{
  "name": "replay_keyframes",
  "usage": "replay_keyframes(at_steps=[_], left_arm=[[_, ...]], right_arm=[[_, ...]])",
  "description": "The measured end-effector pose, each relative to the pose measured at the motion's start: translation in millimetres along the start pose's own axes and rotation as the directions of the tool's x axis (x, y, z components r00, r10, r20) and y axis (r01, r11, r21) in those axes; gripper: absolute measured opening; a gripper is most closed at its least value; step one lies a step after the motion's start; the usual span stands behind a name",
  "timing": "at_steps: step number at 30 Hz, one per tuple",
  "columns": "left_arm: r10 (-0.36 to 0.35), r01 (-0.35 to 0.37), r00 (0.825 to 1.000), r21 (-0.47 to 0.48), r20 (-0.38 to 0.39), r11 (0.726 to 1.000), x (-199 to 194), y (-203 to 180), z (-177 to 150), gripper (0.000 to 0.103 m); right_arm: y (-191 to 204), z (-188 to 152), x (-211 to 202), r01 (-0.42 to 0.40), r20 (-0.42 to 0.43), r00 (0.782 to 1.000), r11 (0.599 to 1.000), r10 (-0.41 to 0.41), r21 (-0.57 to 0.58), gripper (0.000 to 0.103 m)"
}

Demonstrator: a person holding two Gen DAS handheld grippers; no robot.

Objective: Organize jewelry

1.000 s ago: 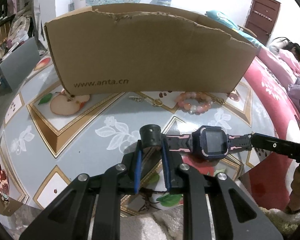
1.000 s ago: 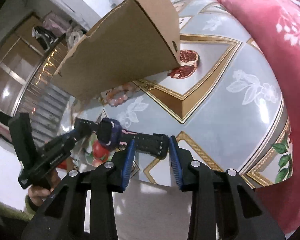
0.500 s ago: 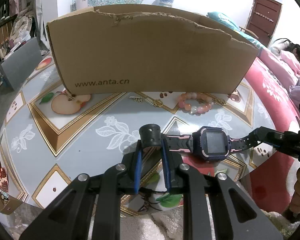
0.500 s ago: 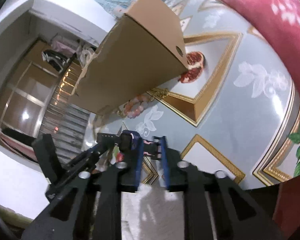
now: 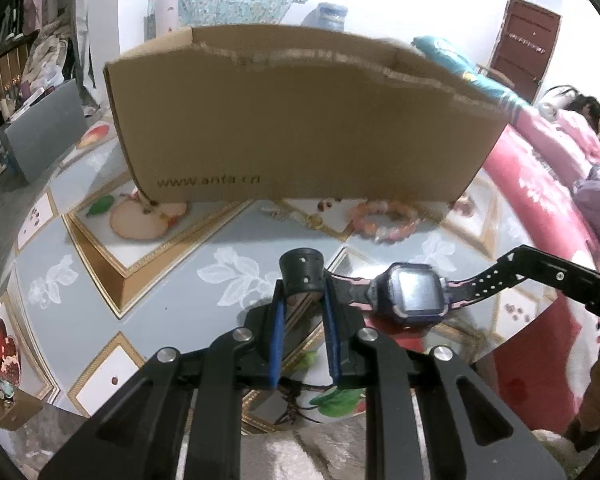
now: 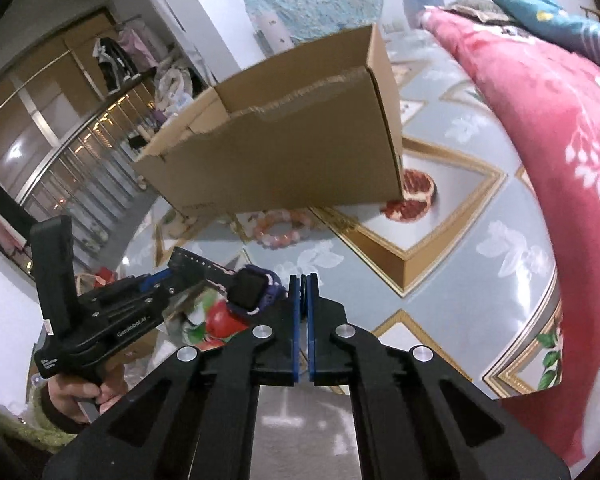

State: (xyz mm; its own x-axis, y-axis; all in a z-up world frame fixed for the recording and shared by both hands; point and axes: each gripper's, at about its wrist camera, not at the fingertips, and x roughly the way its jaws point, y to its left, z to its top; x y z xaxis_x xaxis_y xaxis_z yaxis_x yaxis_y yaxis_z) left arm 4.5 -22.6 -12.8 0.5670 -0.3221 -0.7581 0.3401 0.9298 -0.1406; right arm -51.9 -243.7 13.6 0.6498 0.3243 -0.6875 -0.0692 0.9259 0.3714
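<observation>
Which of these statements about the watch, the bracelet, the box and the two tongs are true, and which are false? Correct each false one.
1. The left tongs grip one strap end of the watch. True.
2. The right tongs stand wide open. False: they are shut on the watch's other strap end.
3. The watch lies inside the cardboard box. False: it is held in front of the box, above the table.
4. The pink bead bracelet lies on the table close to the box's front wall. True.
5. The box is closed with a lid. False: its top is open.
</observation>
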Motion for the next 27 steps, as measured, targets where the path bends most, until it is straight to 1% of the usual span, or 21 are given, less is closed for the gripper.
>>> replay_keyframes(at_steps=[7, 10, 12, 15, 17, 19, 21, 22, 24, 25, 26, 27], left_arm=[[-0.049, 0.049, 0.998, 0.008, 0.033, 0.999, -19, -5, 9, 0.016], [-0.066, 0.065, 0.996, 0.017, 0.063, 0.998, -34, -7, 17, 0.016], [-0.074, 0.072, 0.994, 0.026, 0.086, 0.997, -44, -7, 24, 0.016], [-0.093, 0.088, 0.987, 0.046, 0.132, 0.995, -63, -8, 44, 0.016], [-0.107, 0.099, 0.982, 0.057, 0.158, 0.993, -75, -7, 64, 0.016], [-0.12, 0.109, 0.976, 0.068, 0.183, 0.992, -82, -6, 87, 0.016], [-0.142, 0.132, 0.974, 0.064, 0.175, 0.989, -79, -2, 116, 0.016], [-0.154, 0.147, 0.974, 0.056, 0.163, 0.988, -74, 1, 128, 0.016], [-0.155, 0.151, 0.979, 0.04, 0.134, 0.988, -60, 6, 148, 0.016], [-0.152, 0.149, 0.982, 0.03, 0.114, 0.988, -49, 10, 161, 0.016], [-0.16, 0.159, 0.982, 0.016, 0.096, 0.987, -40, 14, 171, 0.016], [-0.178, 0.179, 0.982, -0.006, 0.061, 0.984, -24, 18, 183, 0.016]], right_arm=[[16, 12, -10, -0.031, 0.036, 0.999, 0.998, 0.033, -0.048, 0.001], [25, 22, -17, -0.038, 0.056, 0.998, 0.997, 0.042, -0.071, 0.001], [32, 34, -27, -0.046, 0.082, 0.995, 0.994, 0.054, -0.097, 0.001], [41, 56, -41, -0.07, 0.126, 0.988, 0.989, 0.086, -0.13, 0.001], [46, 80, -48, -0.097, 0.15, 0.981, 0.983, 0.121, -0.158, 0.001], [49, 101, -47, -0.112, 0.154, 0.978, 0.978, 0.139, -0.174, 0.001], [49, 130, -40, -0.151, 0.139, 0.974, 0.973, 0.177, -0.177, 0.0], [47, 147, -33, -0.162, 0.128, 0.974, 0.971, 0.186, -0.178, 0.0], [44, 173, -17, -0.168, 0.104, 0.976, 0.969, 0.189, -0.183, 0.0], [41, 184, -7, -0.174, 0.087, 0.978, 0.969, 0.191, -0.177, 0.0], [38, 195, 3, -0.177, 0.065, 0.98, 0.969, 0.19, -0.17, 0.0], [35, 204, 15, -0.177, 0.042, 0.982, 0.971, 0.186, -0.162, 0.0]])
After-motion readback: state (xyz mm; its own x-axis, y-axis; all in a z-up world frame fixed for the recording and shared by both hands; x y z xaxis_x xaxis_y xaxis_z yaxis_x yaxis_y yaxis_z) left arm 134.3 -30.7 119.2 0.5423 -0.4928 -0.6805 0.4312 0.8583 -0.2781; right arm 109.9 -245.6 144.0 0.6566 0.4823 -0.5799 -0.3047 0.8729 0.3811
